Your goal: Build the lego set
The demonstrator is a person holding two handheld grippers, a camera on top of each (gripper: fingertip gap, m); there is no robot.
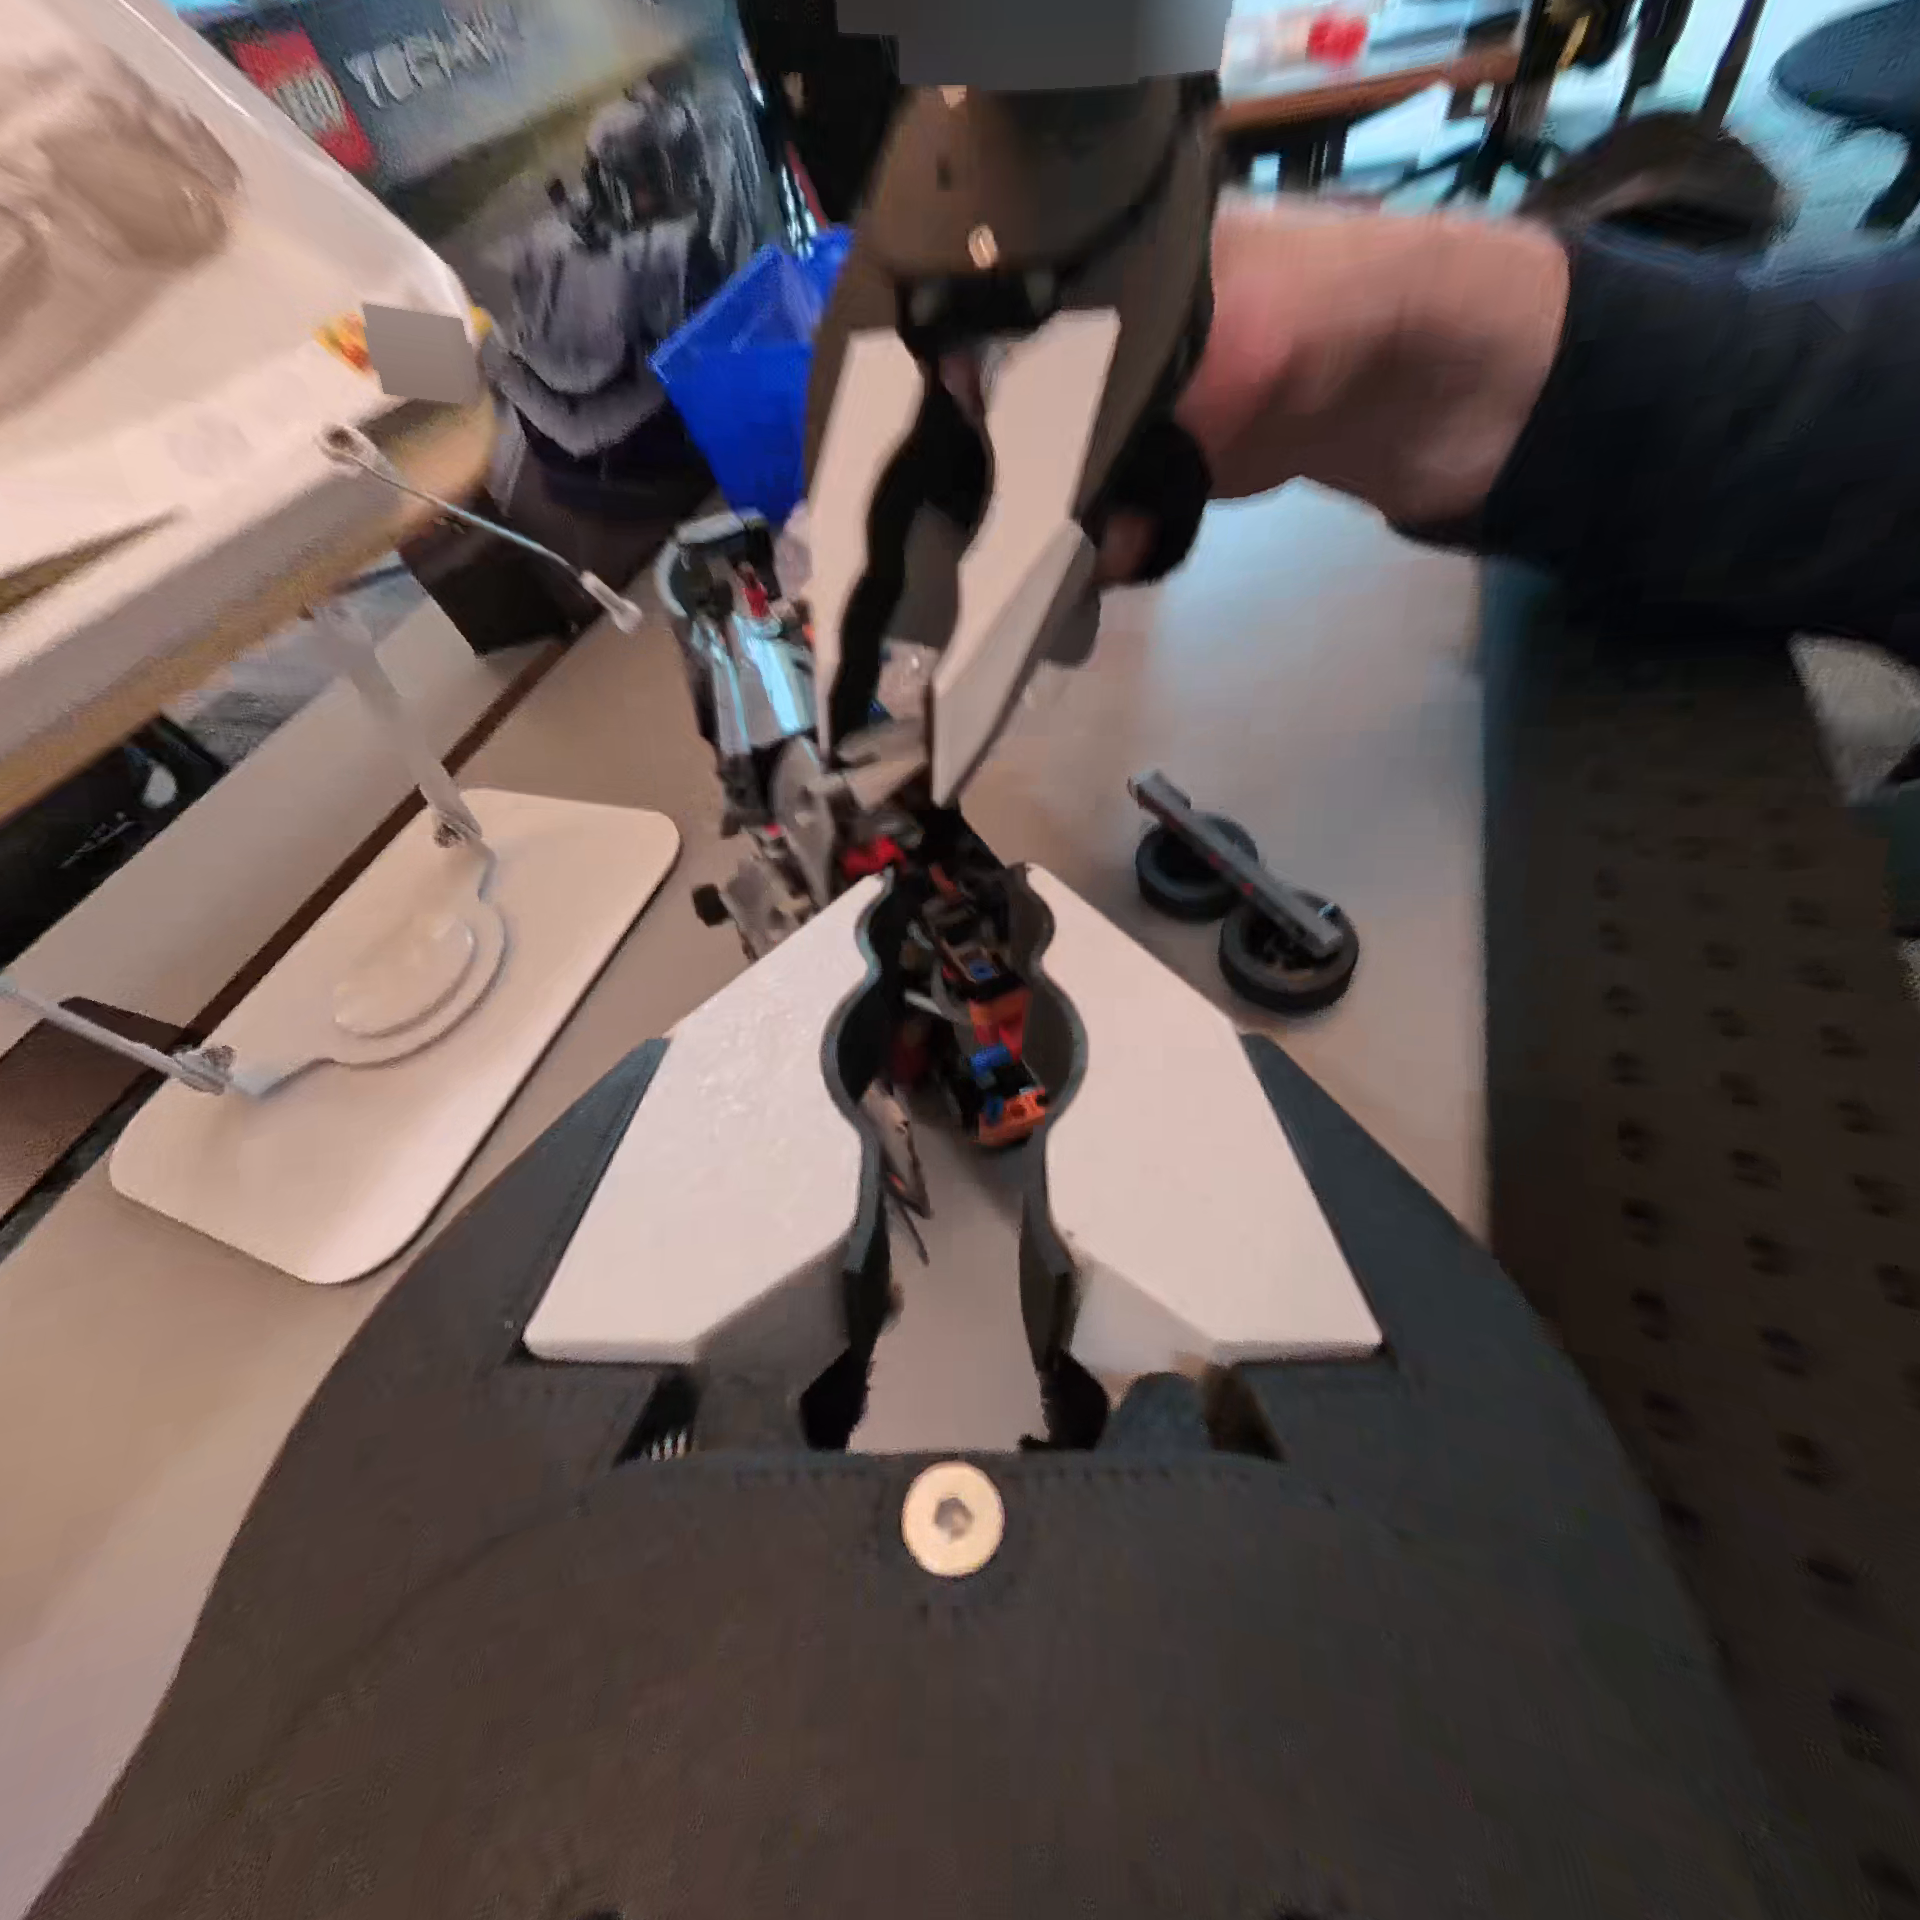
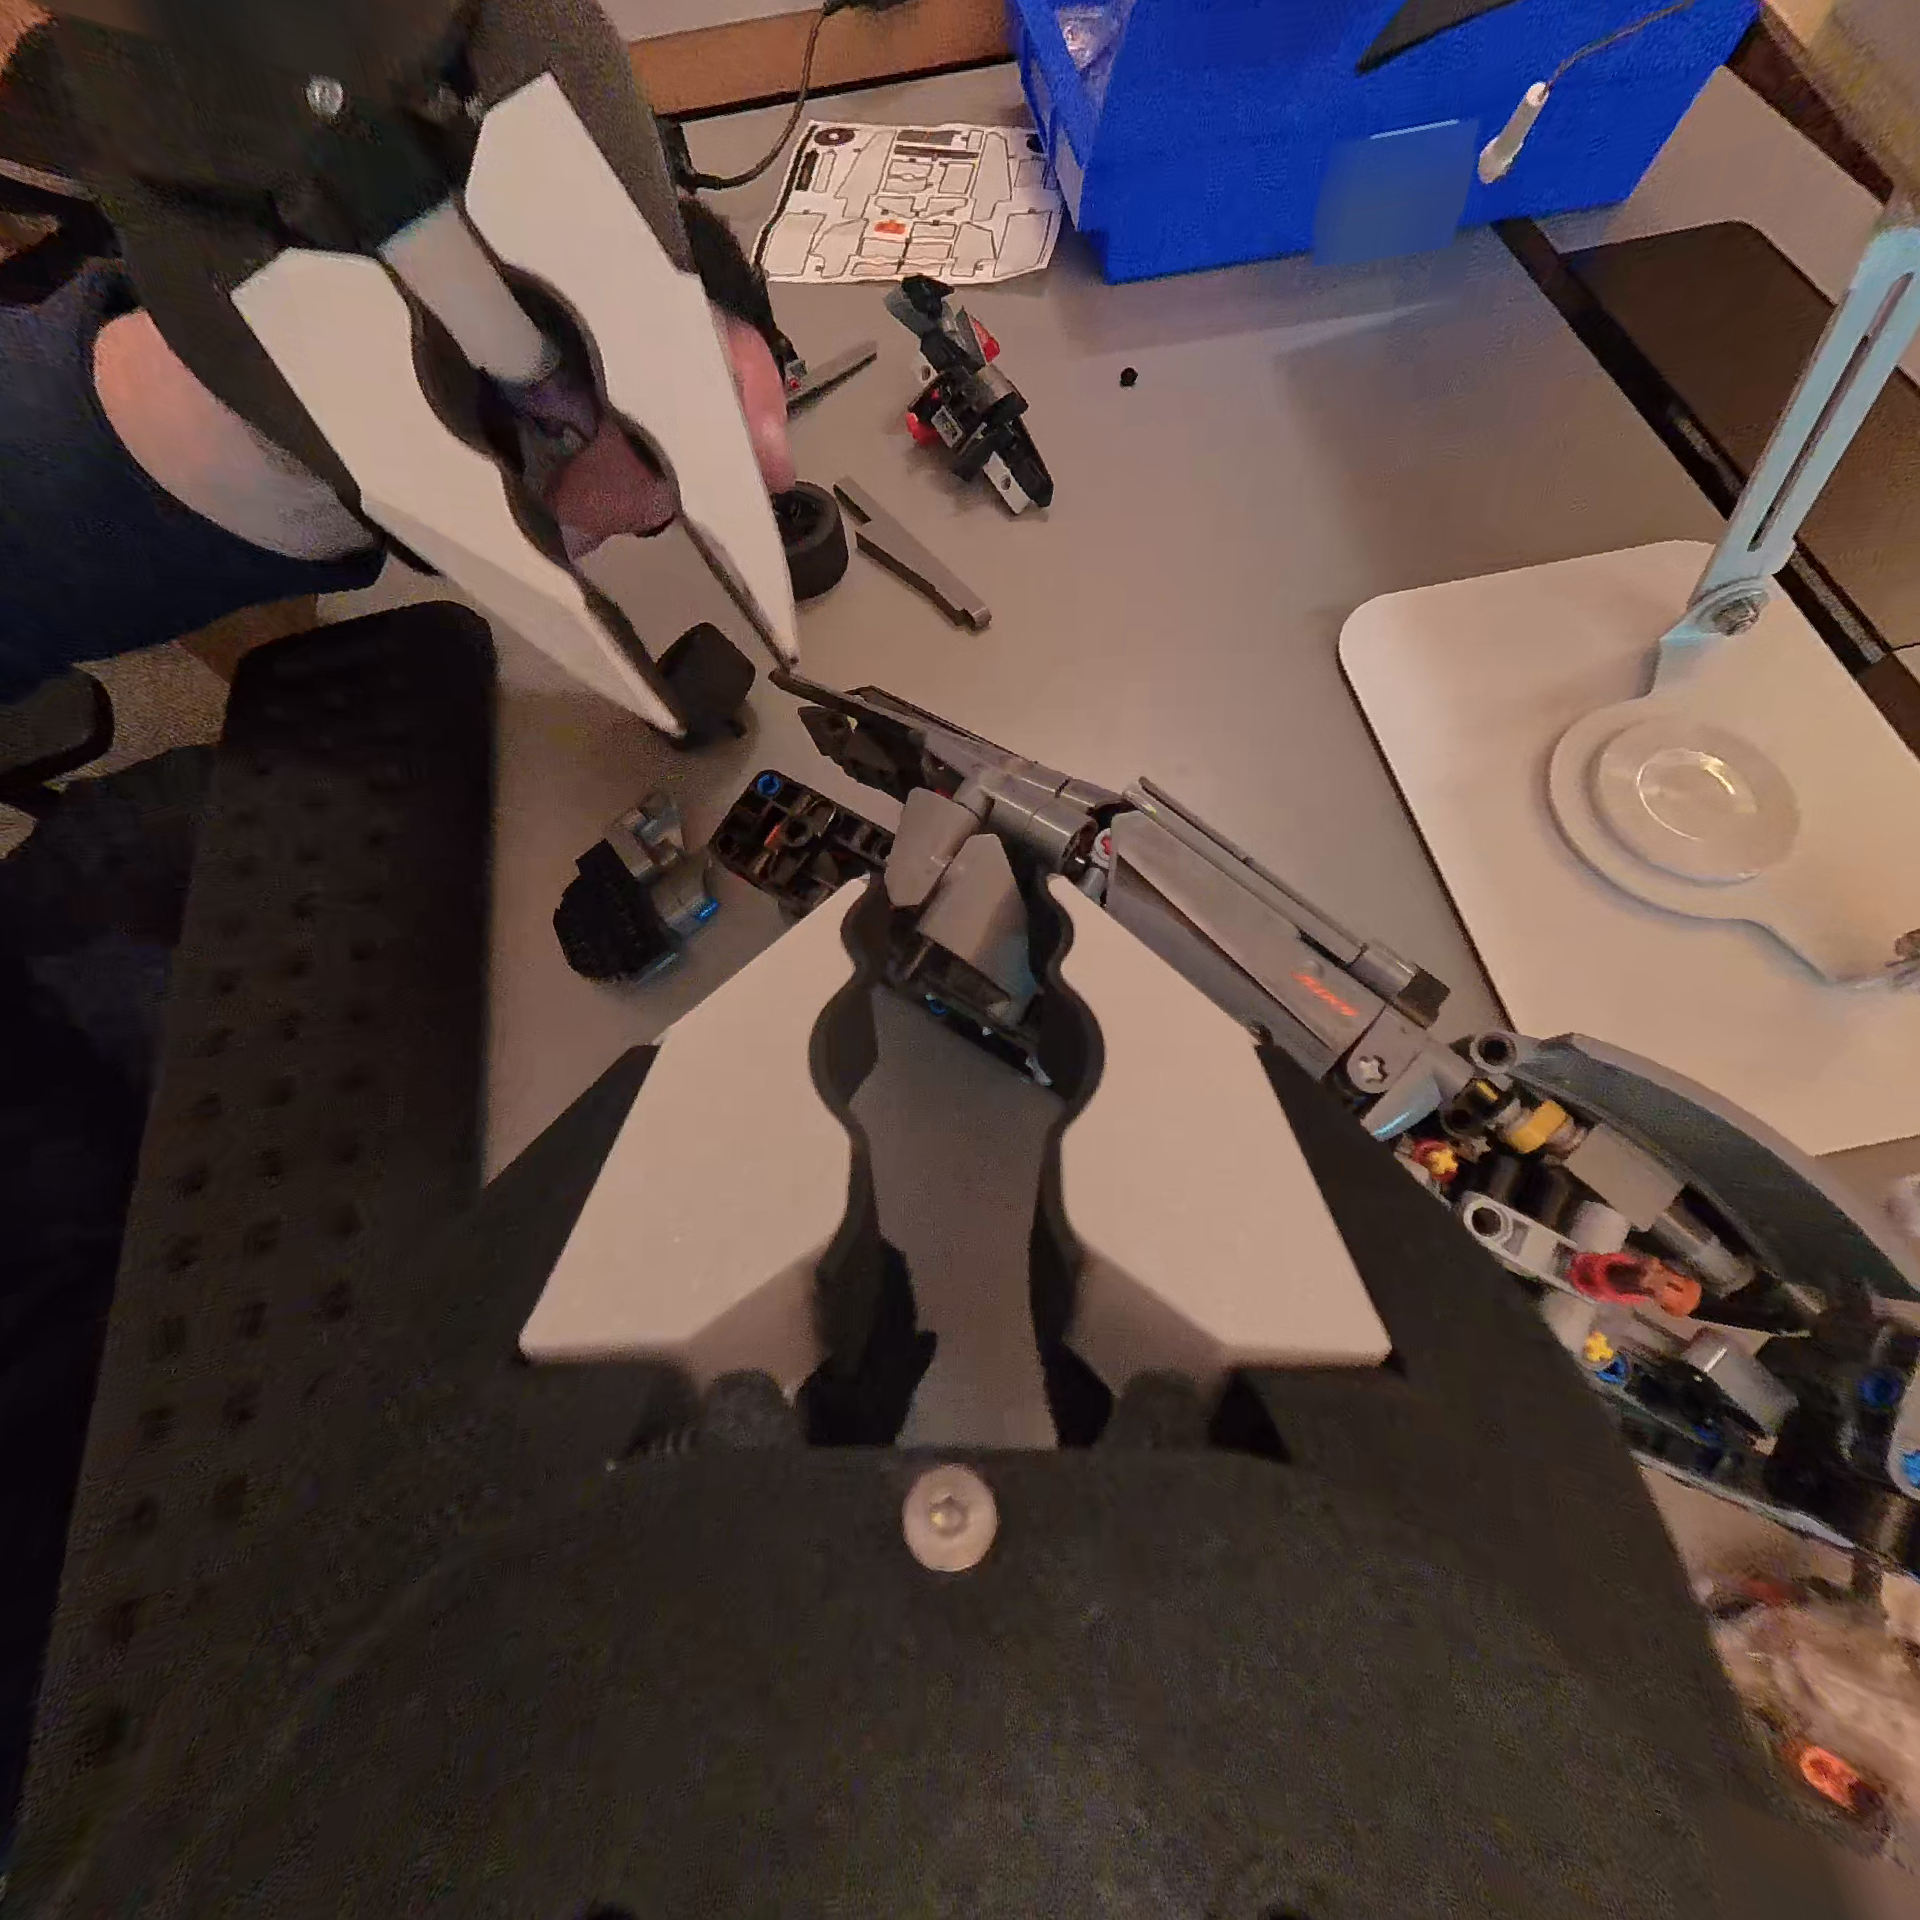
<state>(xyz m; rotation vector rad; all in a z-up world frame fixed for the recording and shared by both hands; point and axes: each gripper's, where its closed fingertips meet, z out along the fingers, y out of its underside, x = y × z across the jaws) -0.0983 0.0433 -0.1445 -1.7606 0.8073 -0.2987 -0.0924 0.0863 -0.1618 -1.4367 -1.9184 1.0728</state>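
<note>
The long grey lego model (image 2: pixel 1226 914) lies on the worktop (image 2: pixel 1195 499), its body largely assembled though open mechanics show at one end. The right gripper (image 2: pixel 961 894) is closed on a grey panel at the model's middle. The left gripper (image 1: pixel 951 925) straddles the model's other end; I cannot tell whether it grips. Beyond the model lie a loose wheel axle (image 1: pixel 1242 894), a small black-and-red sub-assembly (image 2: pixel 971 405), a grey wedge piece (image 2: pixel 909 551) and a sticker sheet (image 2: pixel 909 203), so wheels and trim appear left to fit.
</note>
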